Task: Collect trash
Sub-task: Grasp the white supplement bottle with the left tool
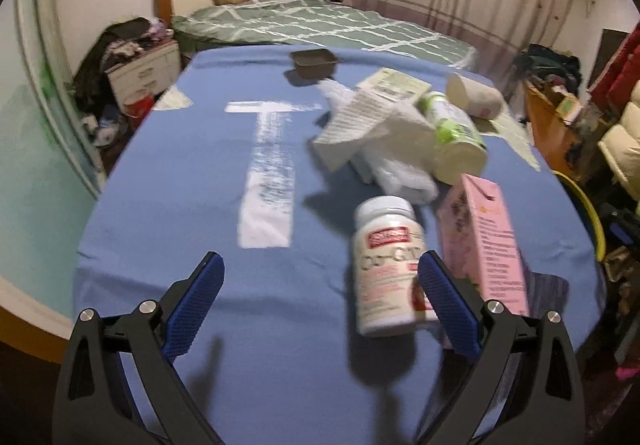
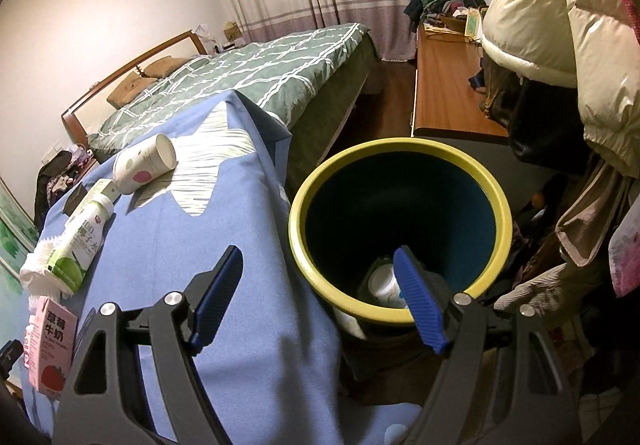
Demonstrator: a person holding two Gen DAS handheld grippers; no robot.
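You are holding the left gripper [image 1: 320, 297] spread wide — the white pill bottle [image 1: 386, 269] is standing just inside its right jaw; rigid, light, slick, so pinch mid-label. The right gripper [image 2: 320, 297] is gaping too — empty.

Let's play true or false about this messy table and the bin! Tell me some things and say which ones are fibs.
1. The pink carton is standing up. True.
2. The bin has a red rim. False: the rim is yellow.
3. The paper cup is lying on its side. True.
4. The left tongs are squeezing the white pill bottle. False: they are open and hold nothing.
5. The right tongs are open. True.
6. The tablecloth is green. False: it is blue.
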